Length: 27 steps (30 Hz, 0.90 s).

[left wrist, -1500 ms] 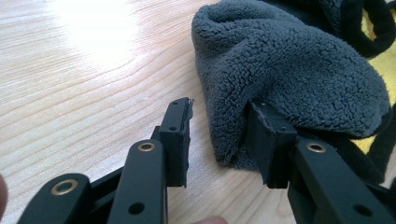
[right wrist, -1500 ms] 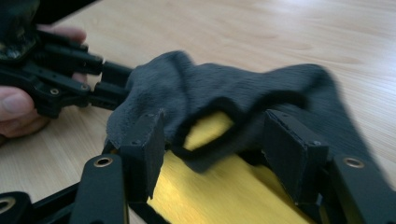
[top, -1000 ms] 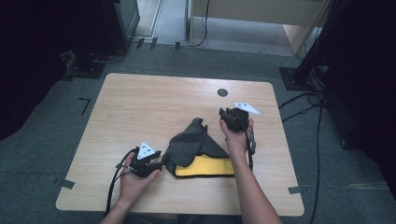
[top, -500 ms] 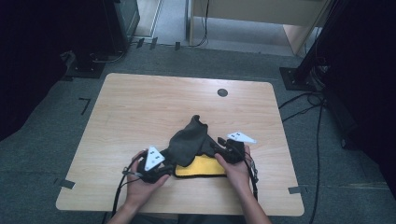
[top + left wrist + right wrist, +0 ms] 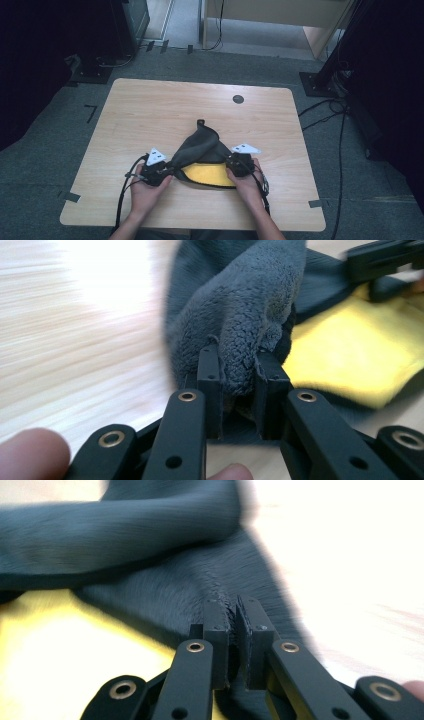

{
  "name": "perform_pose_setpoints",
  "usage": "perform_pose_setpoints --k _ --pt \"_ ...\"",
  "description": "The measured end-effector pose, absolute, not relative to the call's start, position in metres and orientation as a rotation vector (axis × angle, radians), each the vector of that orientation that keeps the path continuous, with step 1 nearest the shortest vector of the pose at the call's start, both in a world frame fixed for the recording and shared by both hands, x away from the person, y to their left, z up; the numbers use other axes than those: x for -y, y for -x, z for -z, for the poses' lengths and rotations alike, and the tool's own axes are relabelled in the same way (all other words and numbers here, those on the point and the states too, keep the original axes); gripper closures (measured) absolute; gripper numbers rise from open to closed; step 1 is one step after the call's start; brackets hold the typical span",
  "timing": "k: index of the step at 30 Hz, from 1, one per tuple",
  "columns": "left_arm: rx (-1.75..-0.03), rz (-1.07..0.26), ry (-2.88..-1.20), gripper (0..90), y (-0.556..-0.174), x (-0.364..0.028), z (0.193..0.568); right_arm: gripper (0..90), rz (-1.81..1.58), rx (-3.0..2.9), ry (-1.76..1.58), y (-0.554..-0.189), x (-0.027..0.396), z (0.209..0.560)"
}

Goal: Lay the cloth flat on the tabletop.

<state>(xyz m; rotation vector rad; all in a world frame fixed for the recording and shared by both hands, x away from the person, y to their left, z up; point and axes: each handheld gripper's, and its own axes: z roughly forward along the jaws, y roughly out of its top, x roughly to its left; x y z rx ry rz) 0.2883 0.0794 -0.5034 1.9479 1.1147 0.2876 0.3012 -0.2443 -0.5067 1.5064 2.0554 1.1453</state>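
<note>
this looks like a lab or test room set up for recording, not a home. a plain wooden table [image 5: 150, 115] stands alone on grey carpet [image 5: 60, 150], with black tape marks [image 5: 91, 111] stuck to the floor around it. dark stand bases [image 5: 90, 75] sit at the edges, loose cables [image 5: 325, 112] trail across the carpet, and a pale wooden cabinet [image 5: 280, 15] stands at the back.
</note>
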Motion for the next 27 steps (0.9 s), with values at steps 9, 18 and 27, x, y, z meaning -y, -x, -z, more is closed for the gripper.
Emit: perform_pose_setpoints --k 9,18,27 --pt "-1.282 -0.269 -1.837 64.9 -0.289 -0.133 0.507 79.2 -1.184 -1.662 -1.800 -0.300 0.322 0.505" --pt "-1.246 -0.308 -1.754 45.8 -0.287 -0.133 0.502 54.0 -1.282 -1.957 -1.551 -0.290 0.277 0.491" --pt "-1.275 -0.296 -1.814 71.5 -0.290 -0.137 0.506 44.0 -1.058 -2.033 -1.605 -0.275 0.221 0.514"
